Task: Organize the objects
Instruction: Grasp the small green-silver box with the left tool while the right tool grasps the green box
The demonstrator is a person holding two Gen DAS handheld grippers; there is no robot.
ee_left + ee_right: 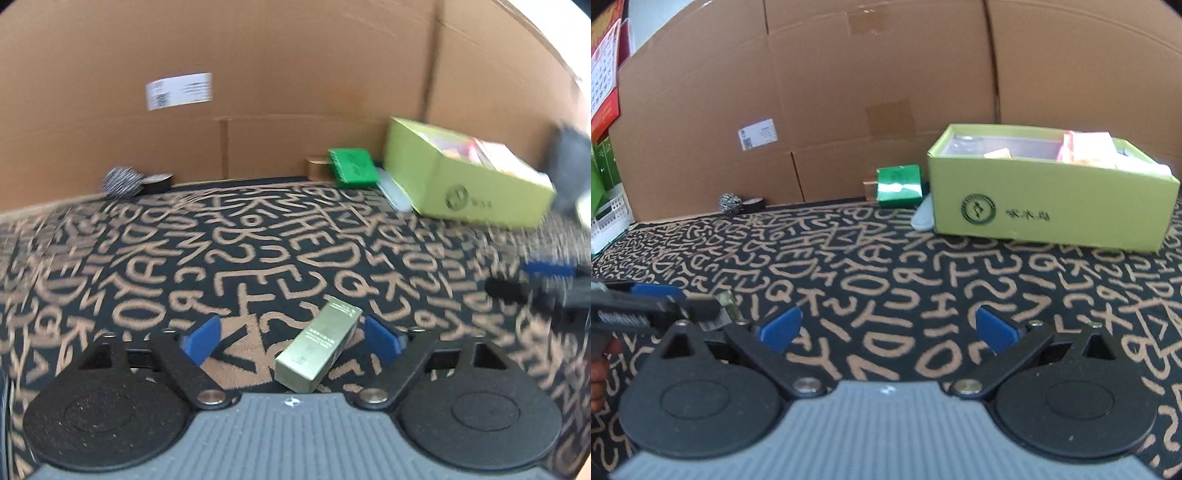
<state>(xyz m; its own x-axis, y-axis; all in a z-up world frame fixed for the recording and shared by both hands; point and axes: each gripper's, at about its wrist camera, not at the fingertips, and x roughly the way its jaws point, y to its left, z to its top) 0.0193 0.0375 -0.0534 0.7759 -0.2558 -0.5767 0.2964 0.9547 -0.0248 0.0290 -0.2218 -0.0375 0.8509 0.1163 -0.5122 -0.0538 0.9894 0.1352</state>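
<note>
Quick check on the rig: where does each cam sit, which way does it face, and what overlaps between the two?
Left wrist: on the left gripper, facing forward and down over the patterned cloth; gold box lies between its open fingers, right gripper at its right edge.
Right wrist: on the right gripper, open and holding nothing, facing the lime box; left gripper and a hand at its left edge.
Shared: lime box, green packet, cardboard wall.

Letter-patterned black cloth [886, 280], brown cardboard backdrop [849, 110] — white label [757, 138] stuck on

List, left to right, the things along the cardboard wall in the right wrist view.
steel wool ball → black tape roll → green packet → lime green box
</note>
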